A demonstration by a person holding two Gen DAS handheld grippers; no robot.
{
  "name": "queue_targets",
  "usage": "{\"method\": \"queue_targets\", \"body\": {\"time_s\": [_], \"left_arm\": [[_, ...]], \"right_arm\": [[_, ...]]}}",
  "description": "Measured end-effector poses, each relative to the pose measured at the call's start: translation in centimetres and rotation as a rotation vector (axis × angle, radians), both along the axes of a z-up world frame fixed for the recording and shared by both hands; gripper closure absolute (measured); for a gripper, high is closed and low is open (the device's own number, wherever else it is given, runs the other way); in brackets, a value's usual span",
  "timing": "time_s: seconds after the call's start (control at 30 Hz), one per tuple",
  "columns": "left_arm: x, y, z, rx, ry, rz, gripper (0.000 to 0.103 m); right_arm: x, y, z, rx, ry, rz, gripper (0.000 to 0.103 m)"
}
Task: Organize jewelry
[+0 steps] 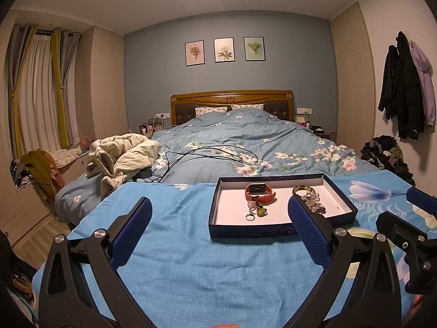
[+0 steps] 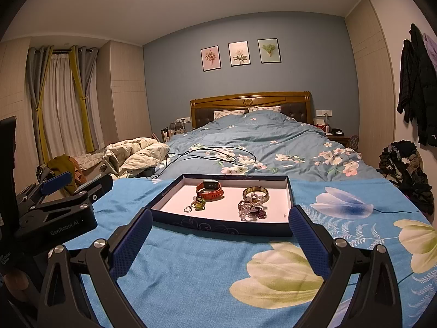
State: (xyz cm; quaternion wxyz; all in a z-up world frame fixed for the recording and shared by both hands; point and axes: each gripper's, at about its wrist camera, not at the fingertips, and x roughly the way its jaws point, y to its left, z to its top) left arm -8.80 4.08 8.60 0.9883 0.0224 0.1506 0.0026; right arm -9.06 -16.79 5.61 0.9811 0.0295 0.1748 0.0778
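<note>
Left gripper (image 1: 220, 228): fingers spread wide, nothing between them; held above the blue cloth, short of the tray's near left corner.
Right gripper (image 2: 220, 231): fingers wide apart, empty; its two tips sit to either side of the tray's near wall.
Surface: bright blue flower-print cloth (image 2: 191, 268) spread over the foot of a bed (image 2: 259, 139).
Container: shallow tray (image 2: 218, 225), dark blue walls, pale floor, no lid; long axis runs left to right across both views.
Contents, left: small key ring with charms (image 2: 197, 205), lying near the middle of the floor, ring end toward the near wall.
Contents, centre left: red-strapped watch (image 2: 209, 190), face turned up and toward the far wall, strap curled in a loop; just behind the key ring.
Contents, right: gold bangle (image 2: 256, 193), lying flat, opening upward.
Contents, right near: heap of pale purple beads (image 2: 252, 210), touching the bangle's near edge; whether one strand or several cannot be told.
Tray floor, spare: bare at the far left and in the right near corner.
Open room: plain cloth to the left of the tray and in front of it; printed flowers to the right.
Edges: cloth's far edge lies just behind the tray; black cable (image 2: 207, 155) looped on the quilt beyond it.
</note>
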Motion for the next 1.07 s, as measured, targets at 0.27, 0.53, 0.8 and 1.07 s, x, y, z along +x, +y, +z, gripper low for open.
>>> {"method": "queue_targets", "body": {"time_s": [0.27, 0.53, 0.8, 1.07], "left_arm": [[0.3, 0.1, 0.0, -0.003, 0.005, -0.006, 0.005], [0.5, 0.1, -0.1, 0.002, 0.004, -0.004, 0.005], [2.0, 0.5, -1.0, -0.007, 0.045, -0.020, 0.005], [4.2, 1.4, -2.9, -0.008, 0.125, -0.031, 0.005]], "right_arm": [[0.2, 0.0, -0.1, 0.001, 0.008, 0.003, 0.007], [0.3, 0.1, -0.2, 0.002, 0.011, 0.004, 0.007], [0.7, 0.2, -0.7, -0.001, 0.028, 0.007, 0.007], [1.1, 0.1, -1.4, -0.003, 0.056, 0.007, 0.007]]}}
